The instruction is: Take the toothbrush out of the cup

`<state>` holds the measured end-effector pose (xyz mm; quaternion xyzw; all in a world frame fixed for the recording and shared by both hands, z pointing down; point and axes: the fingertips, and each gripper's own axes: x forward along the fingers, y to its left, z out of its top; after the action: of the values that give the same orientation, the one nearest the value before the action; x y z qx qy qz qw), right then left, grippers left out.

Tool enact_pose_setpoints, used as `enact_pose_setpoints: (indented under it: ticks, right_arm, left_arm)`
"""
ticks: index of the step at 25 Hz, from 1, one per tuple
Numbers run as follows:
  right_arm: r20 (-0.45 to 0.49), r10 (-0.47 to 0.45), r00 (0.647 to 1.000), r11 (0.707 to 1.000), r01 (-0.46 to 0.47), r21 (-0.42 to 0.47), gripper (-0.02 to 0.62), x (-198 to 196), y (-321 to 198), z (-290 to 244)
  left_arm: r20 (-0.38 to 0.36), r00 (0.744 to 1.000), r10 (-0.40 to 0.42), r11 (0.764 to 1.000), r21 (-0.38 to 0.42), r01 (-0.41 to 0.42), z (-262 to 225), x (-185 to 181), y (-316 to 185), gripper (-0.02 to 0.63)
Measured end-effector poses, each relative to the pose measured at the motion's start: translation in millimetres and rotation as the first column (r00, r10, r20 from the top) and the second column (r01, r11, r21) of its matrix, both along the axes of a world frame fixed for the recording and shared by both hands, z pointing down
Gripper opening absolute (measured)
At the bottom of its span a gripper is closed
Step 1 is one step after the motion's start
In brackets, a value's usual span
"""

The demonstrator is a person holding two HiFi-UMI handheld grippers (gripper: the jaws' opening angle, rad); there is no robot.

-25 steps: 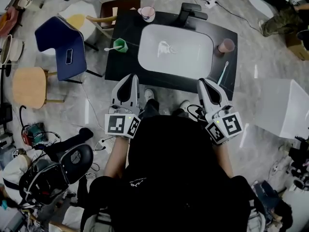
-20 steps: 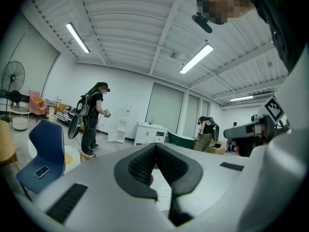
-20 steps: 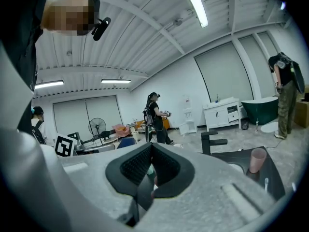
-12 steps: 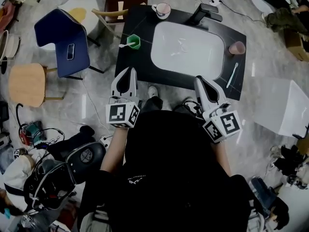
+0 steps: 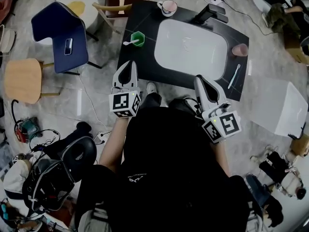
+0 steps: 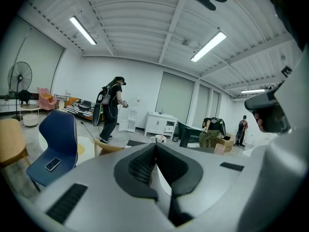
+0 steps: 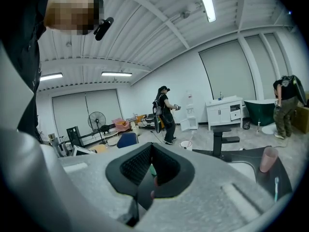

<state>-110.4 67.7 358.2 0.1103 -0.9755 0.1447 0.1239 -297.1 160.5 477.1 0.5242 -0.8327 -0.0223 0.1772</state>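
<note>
Toothbrush (image 5: 234, 76): lying flat on the black counter (image 5: 147, 57), right of the sink (image 5: 190, 45), outside the cup.
Pink cup (image 5: 240, 50): upright, right of the sink, just beyond the toothbrush, not touching it.
Green cup (image 5: 137, 38): left of the sink, white handle poking out.
Left gripper (image 5: 129, 64): jaws pressed together, nothing between, near the sink's left side.
Right gripper (image 5: 197, 79): jaws together, empty, by the sink's near-right corner.
</note>
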Motion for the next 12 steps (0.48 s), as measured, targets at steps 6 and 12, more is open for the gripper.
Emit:
enact_pose_setpoints:
  ticks: [6, 12]
  right_arm:
    - [-0.028, 0.019, 0.999, 1.0, -0.019, -0.003, 0.005, -5, -5, 7]
    - [-0.049, 0.06, 0.997, 0.998, -0.06, -0.005, 0.005, -8, -16, 12]
  left_arm:
    - [-0.043, 0.999, -0.028, 0.999, -0.026, 0.027, 26, -14, -10, 0.006]
    - [-0.071, 0.996, -0.054, 0.997, -0.063, 0.049, 52, -33, -23, 0.006]
